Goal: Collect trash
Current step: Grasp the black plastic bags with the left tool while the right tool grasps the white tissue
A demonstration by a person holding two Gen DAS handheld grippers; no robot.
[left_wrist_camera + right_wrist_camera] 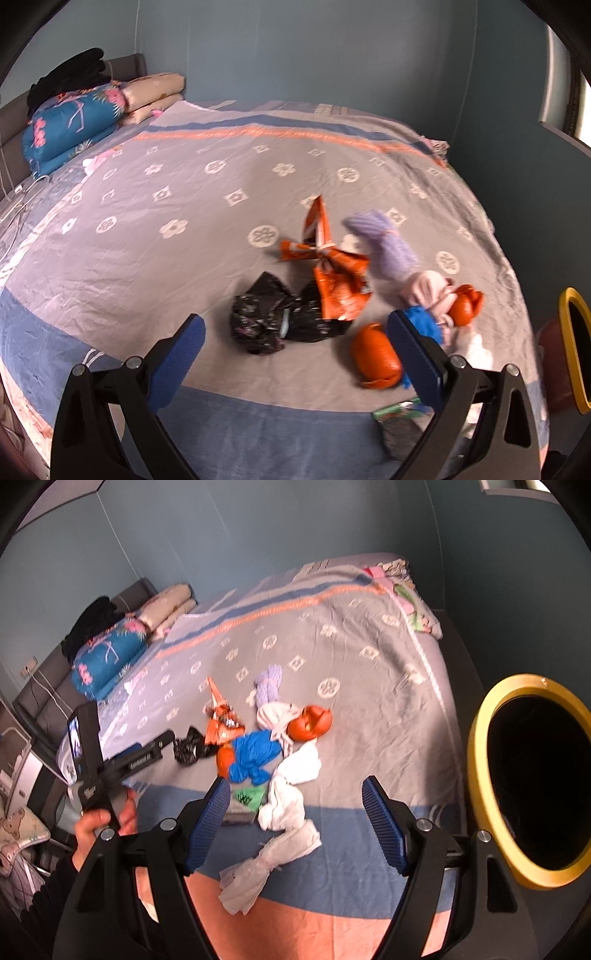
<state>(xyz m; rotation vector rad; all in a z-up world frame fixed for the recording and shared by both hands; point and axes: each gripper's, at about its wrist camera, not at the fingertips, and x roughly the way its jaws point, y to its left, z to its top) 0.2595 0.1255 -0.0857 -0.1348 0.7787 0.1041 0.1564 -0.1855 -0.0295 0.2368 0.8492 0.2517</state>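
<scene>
Trash lies on the bed: a crumpled black bag (273, 319) (188, 749), an orange snack wrapper (328, 273) (221, 723), orange peel pieces (373, 356) (312, 722), a blue crumpled scrap (253, 757), a purple sock-like piece (384, 240) (267, 683), twisted white tissue (284, 812) and a green wrapper (249, 797). My left gripper (295, 354) is open, just in front of the black bag. My right gripper (295, 823) is open above the white tissue. The yellow-rimmed bin (532, 782) (574, 343) stands at the right beside the bed.
The grey patterned bedspread (184, 206) covers the bed. Folded quilts and pillows (74, 125) are stacked at the headboard, far left. Small clothes (410, 598) lie on the far corner. The left hand and gripper handle (96, 775) show at the bed's left edge.
</scene>
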